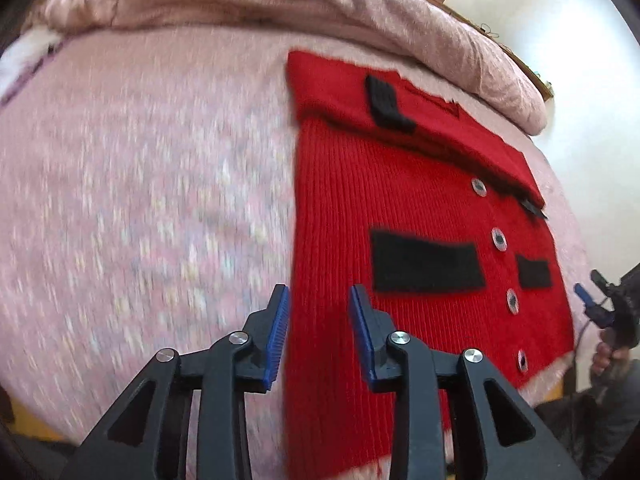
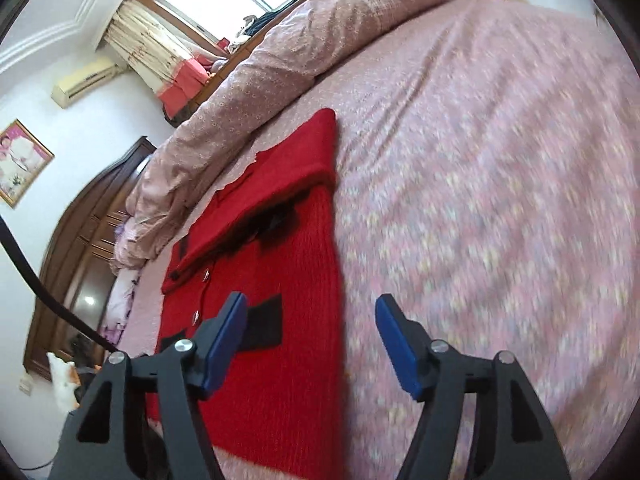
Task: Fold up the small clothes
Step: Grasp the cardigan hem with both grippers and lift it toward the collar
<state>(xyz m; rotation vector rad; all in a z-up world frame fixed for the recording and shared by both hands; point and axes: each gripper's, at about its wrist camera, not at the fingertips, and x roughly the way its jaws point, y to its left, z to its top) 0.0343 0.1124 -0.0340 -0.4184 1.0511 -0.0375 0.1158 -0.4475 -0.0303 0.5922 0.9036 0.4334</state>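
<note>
Left gripper [image 1: 318, 300] beside red cardigan [image 1: 420, 208]

A red ribbed knit cardigan [image 1: 400, 208] with black rectangular patches [image 1: 426, 266] and pale round buttons [image 1: 499, 239] is shown on a pink bedsheet [image 2: 480, 200] speckled with small pale flowers, beside blue-padded black grippers [image 1: 318, 312].

Red knit cardigan [image 1: 340, 208] lies flat, sleeve folded across.
</note>
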